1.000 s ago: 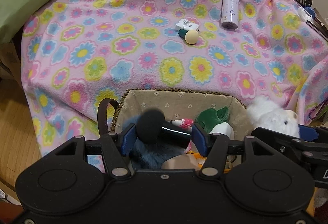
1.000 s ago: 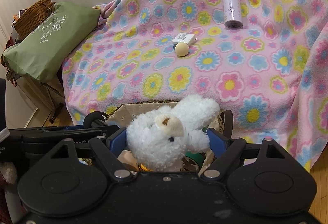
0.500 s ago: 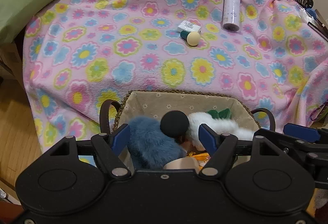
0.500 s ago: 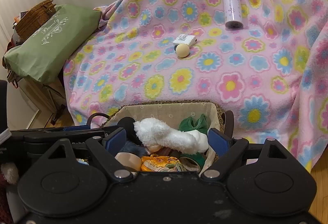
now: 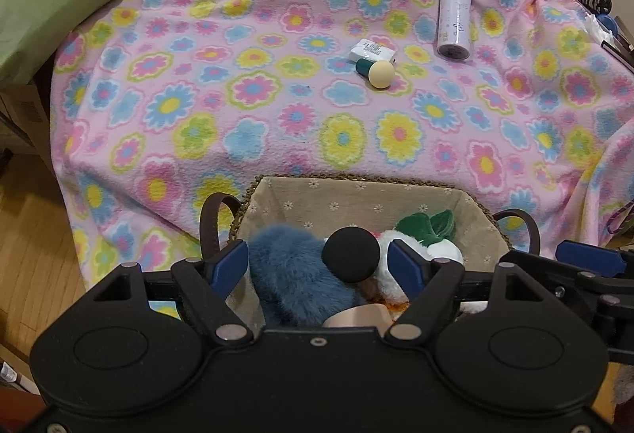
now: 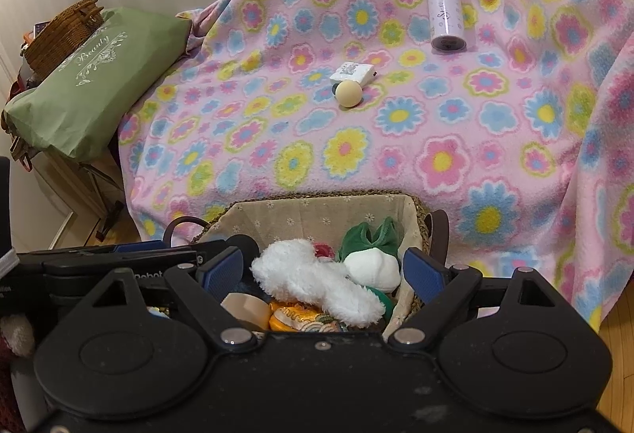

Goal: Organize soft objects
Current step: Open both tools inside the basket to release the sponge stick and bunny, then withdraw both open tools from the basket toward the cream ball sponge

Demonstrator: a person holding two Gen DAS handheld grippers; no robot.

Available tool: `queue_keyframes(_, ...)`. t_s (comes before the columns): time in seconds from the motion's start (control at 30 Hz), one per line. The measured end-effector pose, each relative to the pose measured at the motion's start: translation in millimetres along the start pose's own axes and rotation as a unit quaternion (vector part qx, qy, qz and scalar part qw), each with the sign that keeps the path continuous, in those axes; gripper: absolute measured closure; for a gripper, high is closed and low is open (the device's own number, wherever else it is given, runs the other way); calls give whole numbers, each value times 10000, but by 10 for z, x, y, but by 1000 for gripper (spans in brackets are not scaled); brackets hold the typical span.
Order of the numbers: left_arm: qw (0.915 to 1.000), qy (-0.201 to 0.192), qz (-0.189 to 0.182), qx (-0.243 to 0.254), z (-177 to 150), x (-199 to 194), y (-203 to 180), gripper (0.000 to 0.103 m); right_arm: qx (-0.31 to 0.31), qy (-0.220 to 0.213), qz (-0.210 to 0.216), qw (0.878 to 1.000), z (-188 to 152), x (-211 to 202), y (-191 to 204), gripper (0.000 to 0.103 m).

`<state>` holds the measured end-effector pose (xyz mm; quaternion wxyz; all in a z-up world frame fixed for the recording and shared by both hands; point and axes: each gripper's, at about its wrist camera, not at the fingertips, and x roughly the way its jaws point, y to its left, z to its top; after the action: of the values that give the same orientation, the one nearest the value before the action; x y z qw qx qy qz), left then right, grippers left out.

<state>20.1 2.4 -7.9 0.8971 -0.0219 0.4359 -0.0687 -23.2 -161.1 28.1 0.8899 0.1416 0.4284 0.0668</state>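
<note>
Left claw: over the basket, jaws opening, blue pads clear of the toys; blue fluffy toy and black ball between them but not pinched.
Right claw: spread wide over the same basket, pinching nothing; white plush lying loose below, between the pads.
Basket: woven, cloth-lined, two dark handles, at the near edge of the blanket.
Blue toy: in the basket's left part.
Black ball: resting against the blue toy.
White plush: lying across the basket's middle, on an orange item.
Green-and-white toy: in the basket's far right corner, touching the white plush.
Blanket: pink, flowered, draped over the surface behind the basket.
On the blanket: purple bottle lying down; white box touching a cream ball; all well apart from the basket.
Green bag: left of the blanket.
</note>
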Motion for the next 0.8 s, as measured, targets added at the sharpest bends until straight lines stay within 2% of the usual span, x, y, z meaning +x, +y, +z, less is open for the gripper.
queue_keyframes(0.2, 10000, 14, 72, 23, -1, 11, -6, 28, 2, 10, -13, 10000, 1, 4, -6, 14)
queue_keyframes(0.3, 9999, -11, 130, 41, -2, 8, -10, 20, 6, 16, -21, 10000, 0, 8, -10, 13)
queue_keyframes(0.8, 9997, 3, 238, 102, -6, 17, -14, 18, 100, 60, -81, 9999, -2, 11, -31, 10)
